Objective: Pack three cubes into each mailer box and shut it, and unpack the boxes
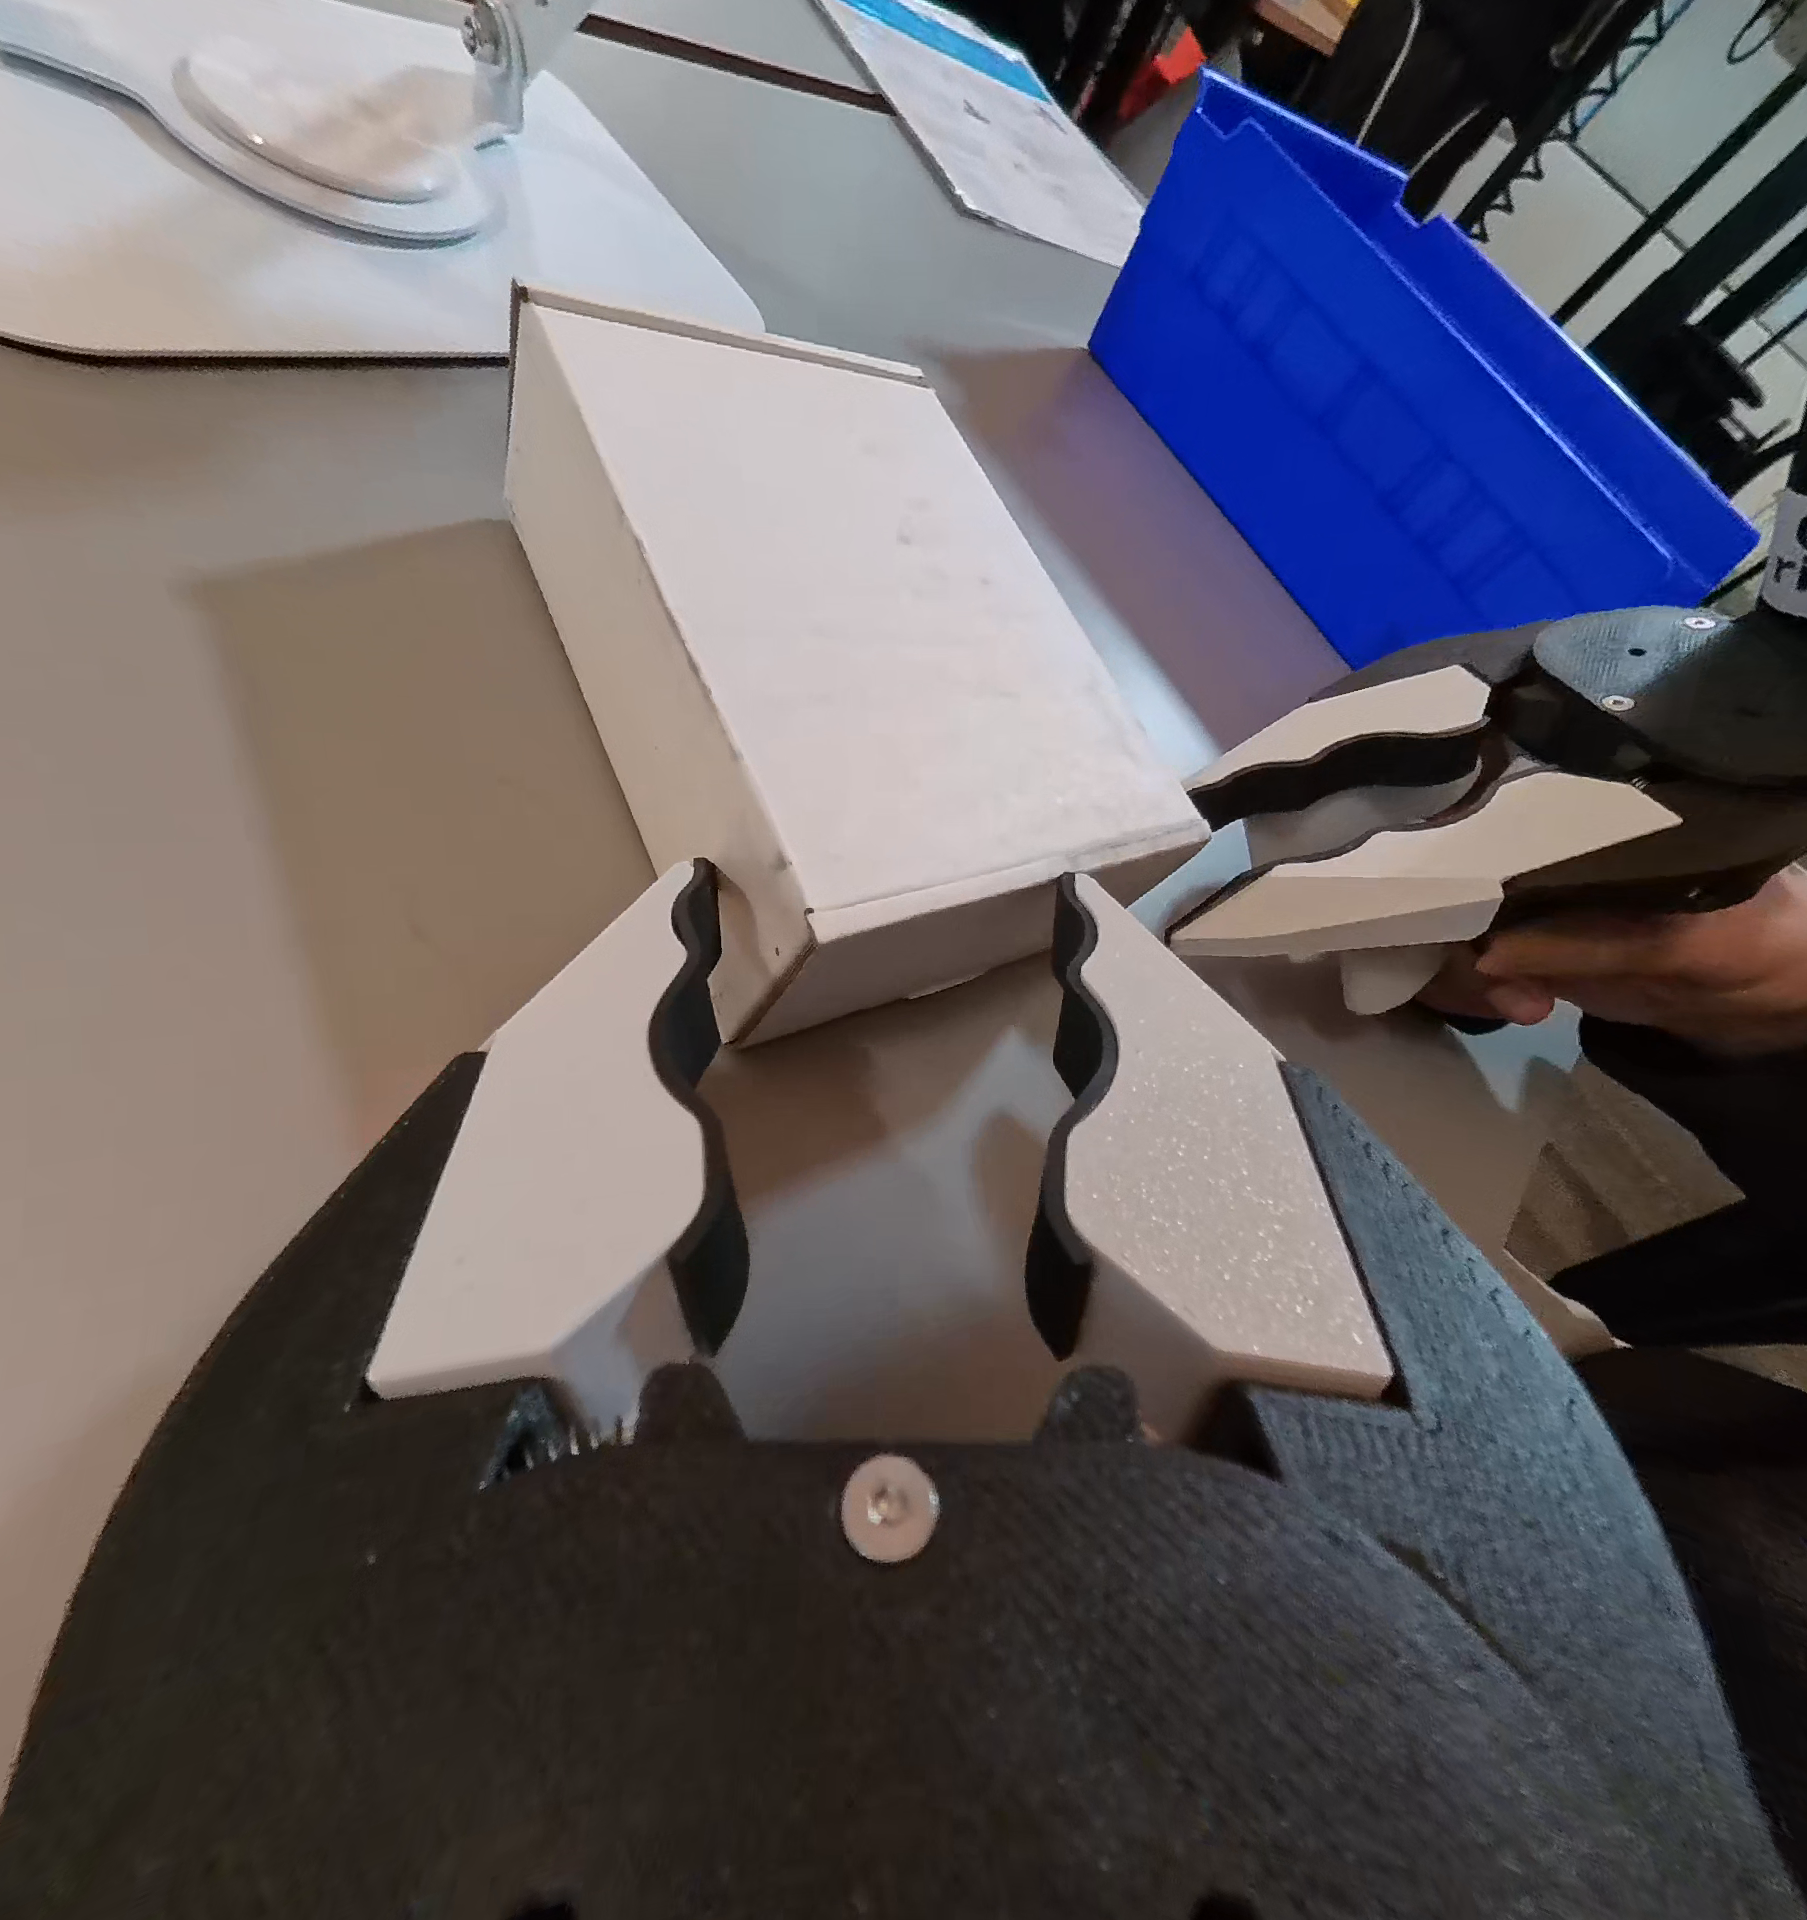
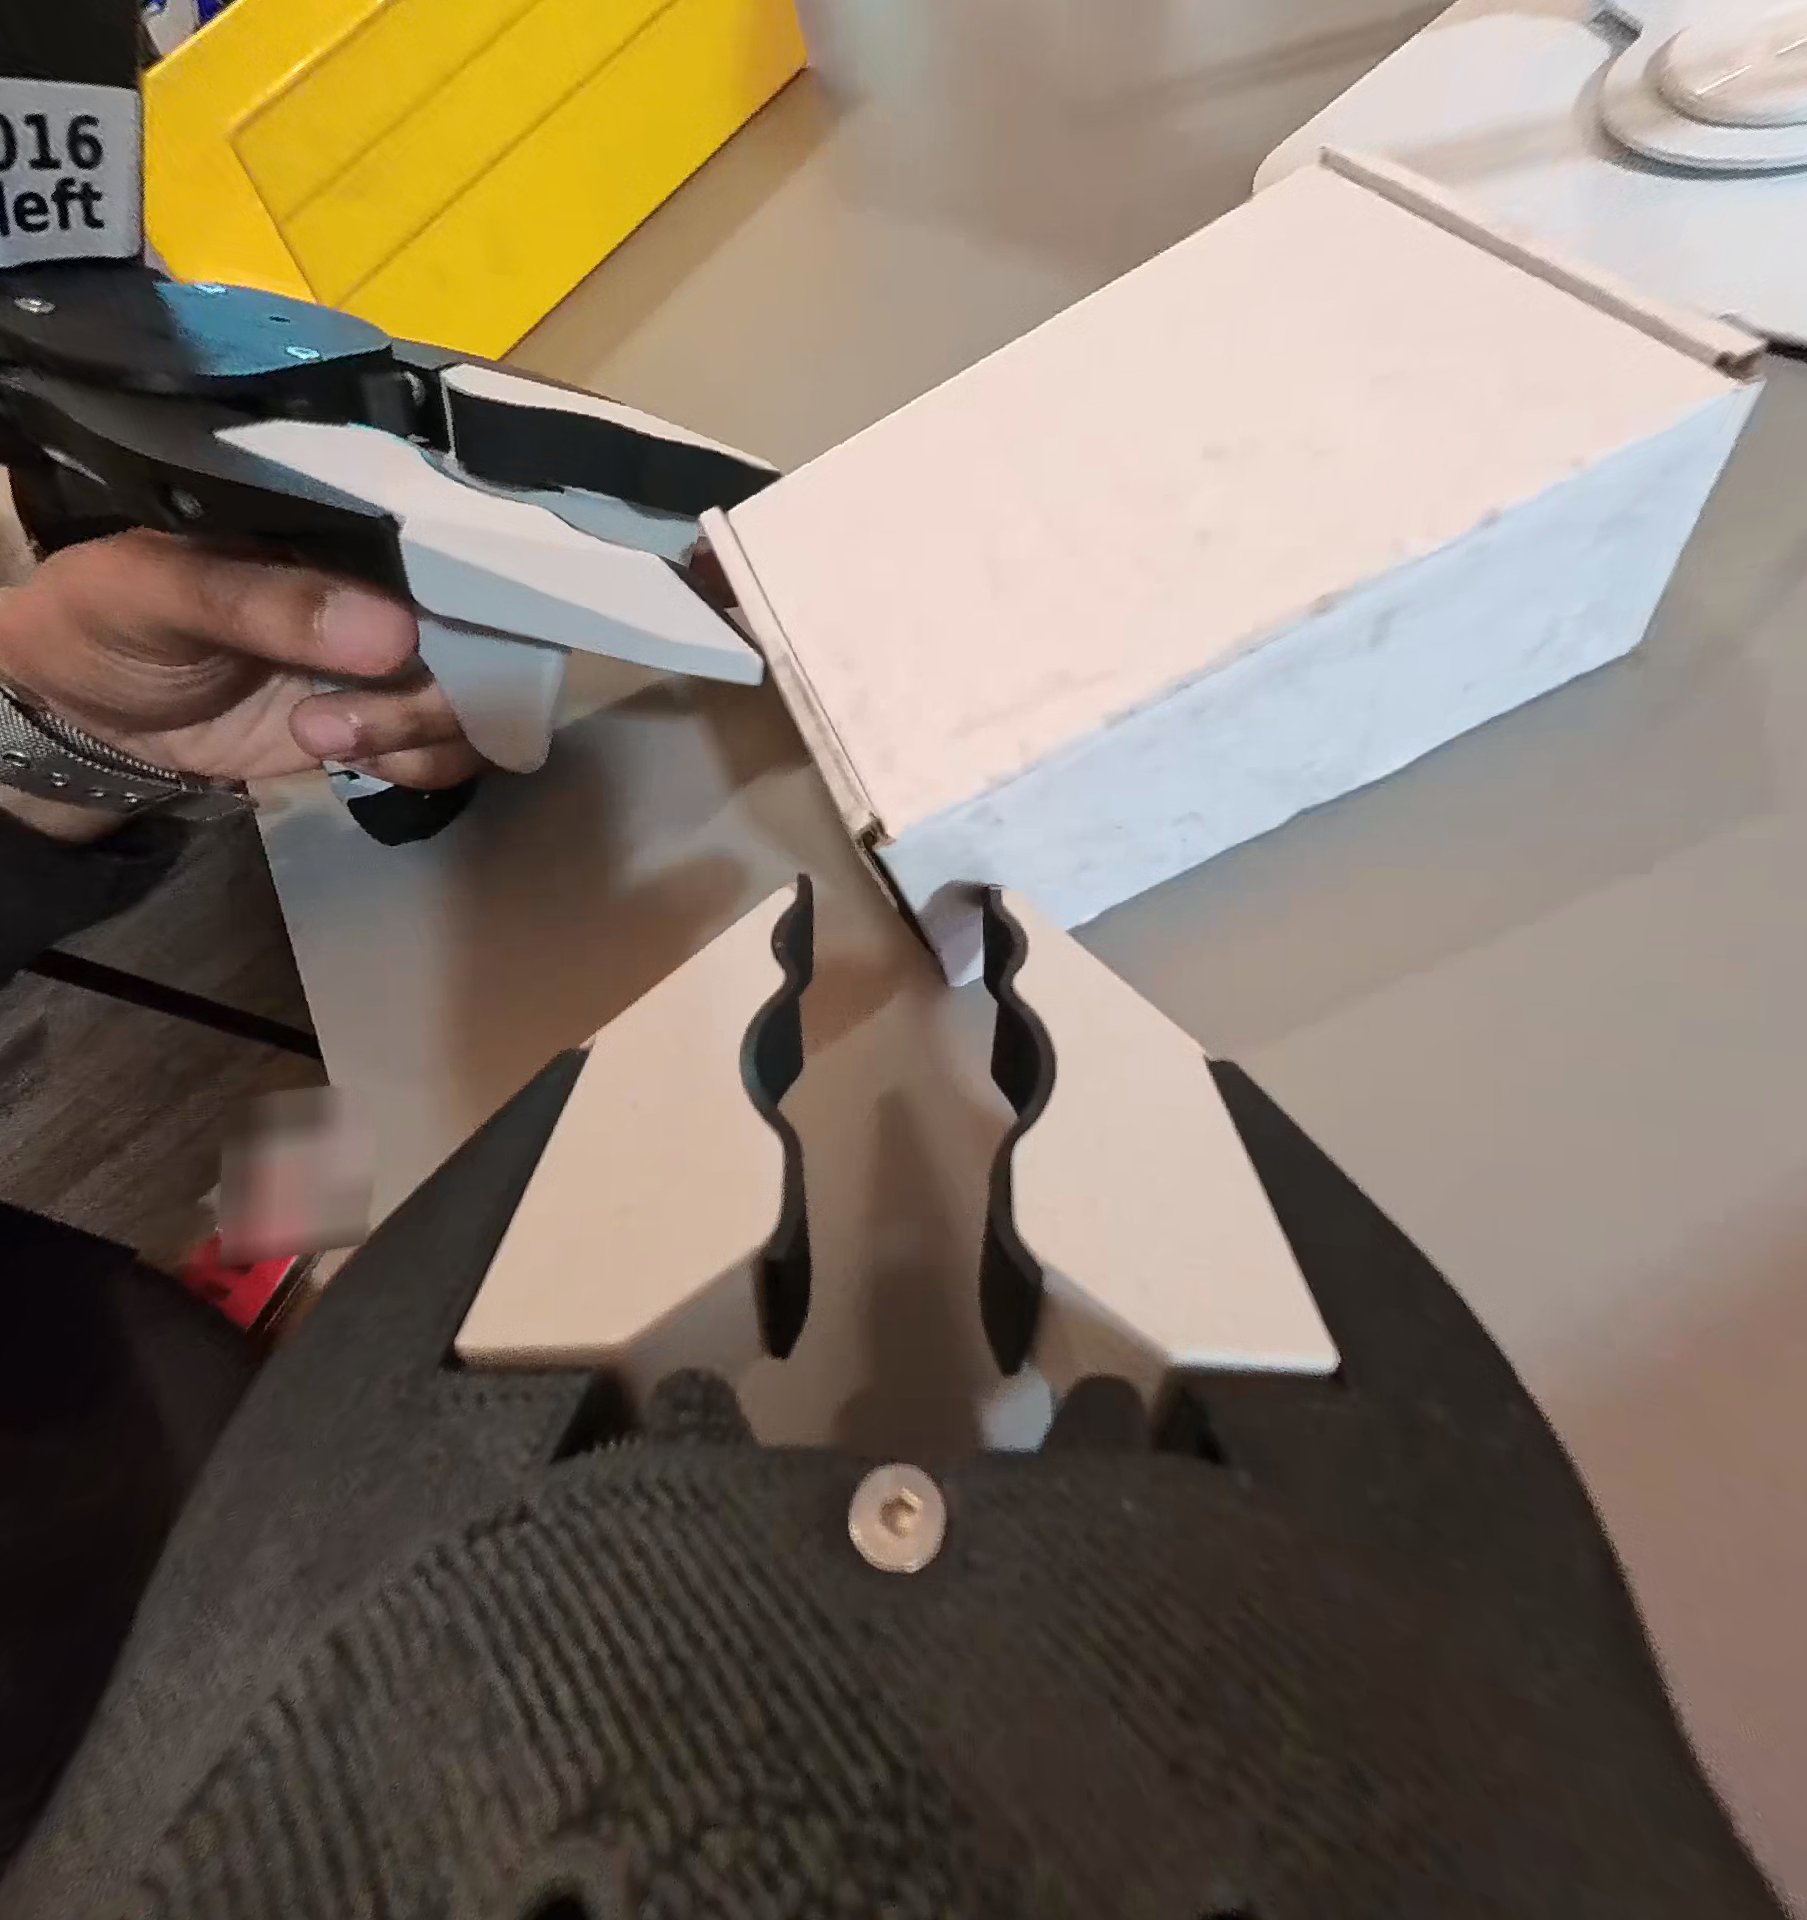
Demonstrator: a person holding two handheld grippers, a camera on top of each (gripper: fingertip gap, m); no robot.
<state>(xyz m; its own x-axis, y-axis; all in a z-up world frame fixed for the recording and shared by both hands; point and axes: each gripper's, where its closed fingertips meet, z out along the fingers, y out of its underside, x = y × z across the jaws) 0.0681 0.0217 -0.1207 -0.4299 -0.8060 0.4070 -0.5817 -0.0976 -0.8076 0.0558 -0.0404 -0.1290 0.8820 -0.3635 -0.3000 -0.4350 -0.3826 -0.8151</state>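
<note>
The shut white mailer box [image 1: 837, 665] hides its contents; left gripper [image 1: 883, 904] and right gripper [image 2: 894, 904] gape empty at its near corners.

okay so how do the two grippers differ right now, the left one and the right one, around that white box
The left gripper stands wider open than the right gripper. The left gripper meets the near left corner of the closed white mailer box, with that corner between its fingertips; the right gripper sits at the near right corner, one finger touching the front flap. A blue bin stands beyond the right gripper, a yellow bin behind the left. Both are open and grip nothing.
</note>
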